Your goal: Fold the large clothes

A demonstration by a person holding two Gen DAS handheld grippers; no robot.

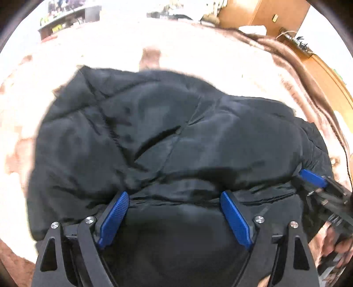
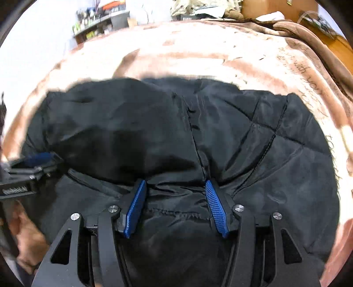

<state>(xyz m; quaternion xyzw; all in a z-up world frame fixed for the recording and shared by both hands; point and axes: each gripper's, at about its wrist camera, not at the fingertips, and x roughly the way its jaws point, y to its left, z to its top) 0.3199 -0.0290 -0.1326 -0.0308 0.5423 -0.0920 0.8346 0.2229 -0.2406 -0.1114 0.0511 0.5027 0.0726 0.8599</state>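
Note:
A black quilted jacket (image 1: 154, 136) lies bunched on a pink-brown blanket (image 1: 198, 48); it also fills the right wrist view (image 2: 242, 136). My left gripper (image 1: 175, 196) is open, its blue pads (image 1: 114, 218) spread wide over the jacket's near folded edge. My right gripper (image 2: 175, 185) is open too, its blue pads (image 2: 215, 207) pressed against a fold with fabric lying between them. The right gripper shows at the right edge of the left wrist view (image 1: 313, 177). The left gripper shows blurred at the left edge of the right wrist view (image 2: 39, 161).
The blanket (image 2: 198, 53) covers a bed, with script lettering (image 2: 308, 88) along its right side. A wooden cabinet (image 1: 260, 13) and a wooden ledge (image 1: 326, 72) stand at the back right. Cluttered shelves (image 2: 99, 22) stand at the back left.

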